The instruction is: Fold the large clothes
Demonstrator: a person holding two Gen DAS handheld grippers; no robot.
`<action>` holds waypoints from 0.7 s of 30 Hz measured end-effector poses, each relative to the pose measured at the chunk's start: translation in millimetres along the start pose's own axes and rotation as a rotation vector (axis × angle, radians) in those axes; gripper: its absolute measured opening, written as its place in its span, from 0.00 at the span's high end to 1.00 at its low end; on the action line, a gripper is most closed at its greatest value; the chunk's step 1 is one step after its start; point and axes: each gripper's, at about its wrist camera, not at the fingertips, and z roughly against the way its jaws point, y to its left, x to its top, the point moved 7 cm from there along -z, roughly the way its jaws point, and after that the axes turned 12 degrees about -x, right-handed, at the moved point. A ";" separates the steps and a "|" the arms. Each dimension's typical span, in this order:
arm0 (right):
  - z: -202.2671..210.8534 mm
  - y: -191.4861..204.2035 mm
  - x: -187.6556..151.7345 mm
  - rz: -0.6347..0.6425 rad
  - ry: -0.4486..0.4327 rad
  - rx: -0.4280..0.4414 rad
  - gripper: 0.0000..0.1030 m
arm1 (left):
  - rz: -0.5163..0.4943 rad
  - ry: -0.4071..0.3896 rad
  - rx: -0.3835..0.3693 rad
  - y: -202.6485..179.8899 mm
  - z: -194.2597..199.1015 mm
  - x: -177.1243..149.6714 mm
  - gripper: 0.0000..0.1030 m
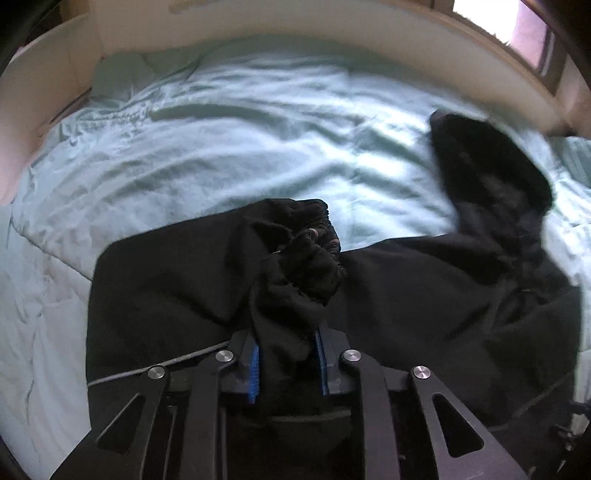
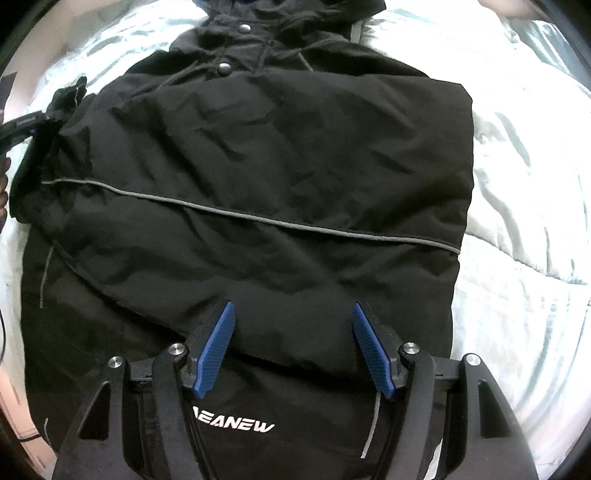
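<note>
A large black jacket (image 2: 258, 177) with grey piping, snap buttons and white lettering lies spread on a pale green bedspread (image 2: 517, 221). My right gripper (image 2: 291, 343) is open, its blue pads just above the jacket's lower part. My left gripper (image 1: 288, 354) is shut on the jacket's sleeve cuff (image 1: 299, 258), which bunches up between the blue pads. The left gripper also shows at the far left edge of the right wrist view (image 2: 44, 114), holding the sleeve end. The jacket's hood (image 1: 491, 177) lies at the right in the left wrist view.
The bedspread (image 1: 221, 140) spreads wide beyond the jacket. A cream headboard or wall (image 1: 295, 22) curves along the far edge. A window (image 1: 517, 29) is at the top right.
</note>
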 end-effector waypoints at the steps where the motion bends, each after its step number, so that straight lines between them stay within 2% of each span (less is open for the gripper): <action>1: 4.8 -1.9 0.8 -0.011 -0.009 0.016 0.33 | -0.008 -0.009 -0.022 -8.1 8.7 -0.8 0.78; 3: 12.7 -8.8 2.6 -0.026 -0.030 0.037 0.33 | -0.042 -0.034 -0.086 -38.3 30.6 -3.8 0.78; 5: 22.9 -14.8 4.6 -0.042 -0.054 0.040 0.33 | -0.066 -0.050 -0.183 -77.3 50.7 -10.9 0.78; 7: 33.8 -20.2 3.8 -0.055 -0.077 0.045 0.33 | -0.117 -0.056 -0.247 -113.6 63.1 -17.9 0.78; 8: 39.1 -22.0 4.9 -0.062 -0.088 0.045 0.33 | -0.162 -0.051 -0.297 -143.3 69.3 -23.5 0.78; 11: 54.4 -31.0 6.5 -0.085 -0.122 0.035 0.33 | -0.281 -0.014 -0.417 -212.1 72.0 -38.6 0.77; 13: 62.3 -44.1 2.8 -0.115 -0.143 0.028 0.33 | -0.302 0.010 -0.467 -242.5 63.8 -47.0 0.77; 17: 60.0 -62.1 -7.0 -0.178 -0.135 0.024 0.33 | -0.276 0.146 -0.613 -292.7 22.1 -72.0 0.76; 18: 56.4 -67.1 -10.3 -0.190 -0.125 0.023 0.33 | -0.275 0.203 -0.644 -303.4 6.9 -84.4 0.75; 21: 45.9 -73.7 -15.9 -0.212 -0.100 0.028 0.33 | -0.275 0.338 -0.620 -315.5 -39.1 -118.7 0.71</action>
